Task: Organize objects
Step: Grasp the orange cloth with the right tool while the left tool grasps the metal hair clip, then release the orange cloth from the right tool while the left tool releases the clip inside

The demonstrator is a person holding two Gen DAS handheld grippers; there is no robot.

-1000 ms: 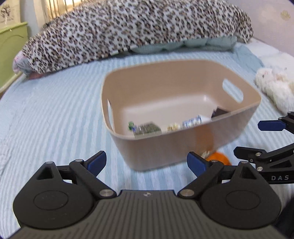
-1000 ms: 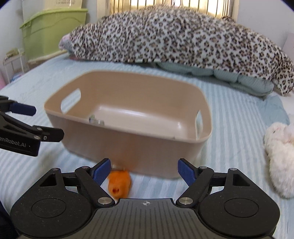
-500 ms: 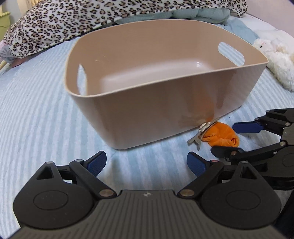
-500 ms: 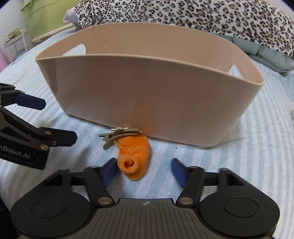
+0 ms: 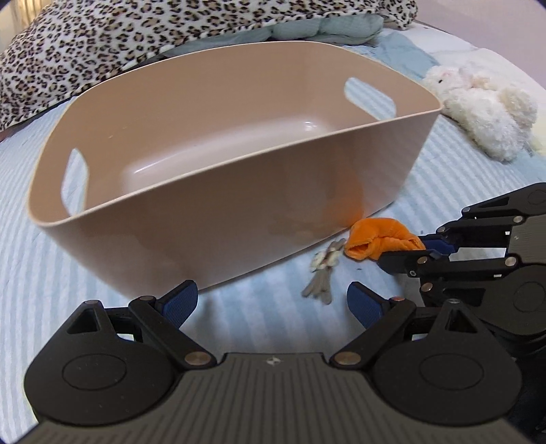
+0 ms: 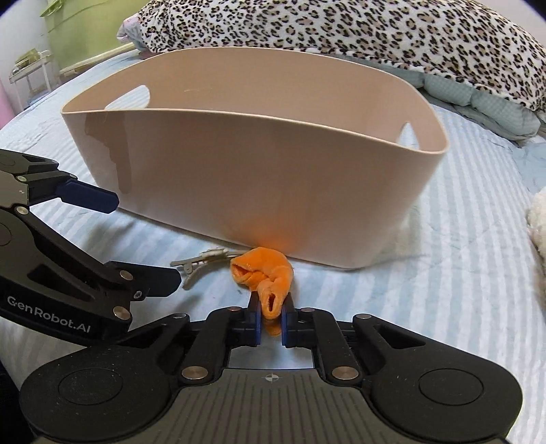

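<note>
The right gripper has its blue pads pressed in on the near end of an orange plush toy, its jaws having just been closing until only the soft fabric keeps them apart. The toy lies on the blue-and-white striped bedspread, its far end touching or almost touching the foot of the near wall of a beige plastic basket; in the left wrist view the same orange plush toy shows at the basket's lower right corner, with the right gripper reaching in from the right and nipping its end. Just to the left of the toy lie grey metal hair clips, touching or nearly touching it; from the left wrist camera the hair clips sit on the bedspread in front of the basket. The left gripper hovers over the bedding with its jaws wide apart and nothing between them; its right pad is near the clips but not on them. In the right wrist view the left gripper comes in from the left, its lower finger tip just beside the clips. A white fluffy stuffed toy lies to the right of the basket, well apart from it, and a leopard-print blanket is heaped behind it.
</note>
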